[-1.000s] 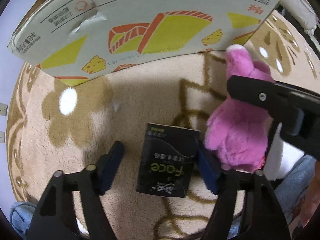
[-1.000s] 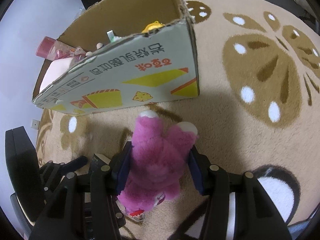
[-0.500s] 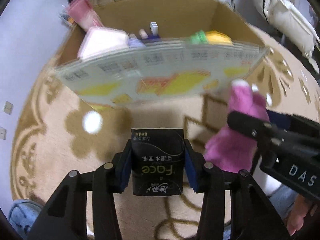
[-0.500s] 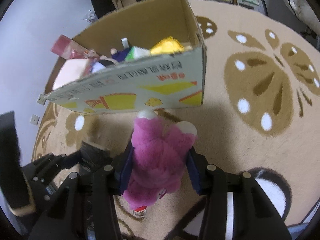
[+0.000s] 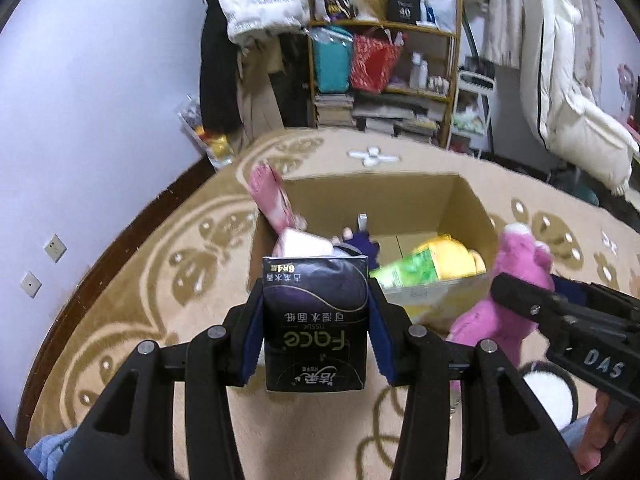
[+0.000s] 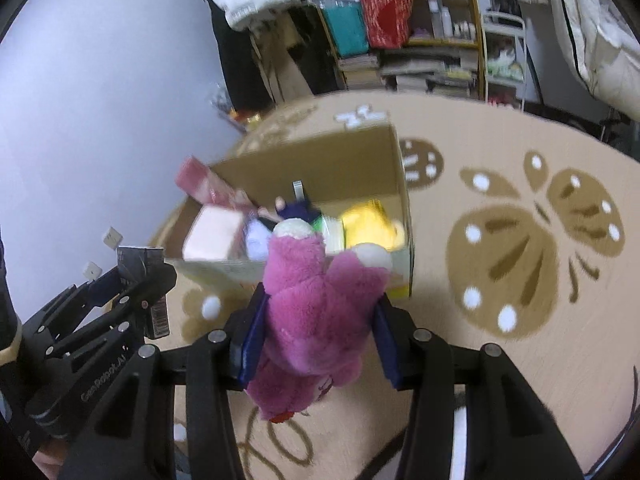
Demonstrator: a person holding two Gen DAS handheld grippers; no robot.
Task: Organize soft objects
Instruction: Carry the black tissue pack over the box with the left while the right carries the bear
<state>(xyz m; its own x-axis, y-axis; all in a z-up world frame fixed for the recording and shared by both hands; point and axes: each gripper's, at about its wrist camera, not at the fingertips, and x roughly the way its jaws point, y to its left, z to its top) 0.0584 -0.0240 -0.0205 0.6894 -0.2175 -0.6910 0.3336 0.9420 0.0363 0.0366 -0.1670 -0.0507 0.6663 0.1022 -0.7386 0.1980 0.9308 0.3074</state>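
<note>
Left wrist: left gripper clamped on black tissue pack, now lifted from rug to centre frame, before the cardboard box.

Right wrist: right gripper clamped on pink plush, likewise raised. Both look ready to drop in.

Soft, even indoor light is filling both views, leaving the wall a pale bluish white with no hard glare. The fisheye lens is bending the room strongly, curving the carpet and the shelf and darkening the corners to black. Motion blur is smearing the cardboard box and what lies inside it in the right wrist view, and it is softening the pink plush toy at the edge of the left wrist view. The black tissue pack is staying sharp, its print readable
</note>
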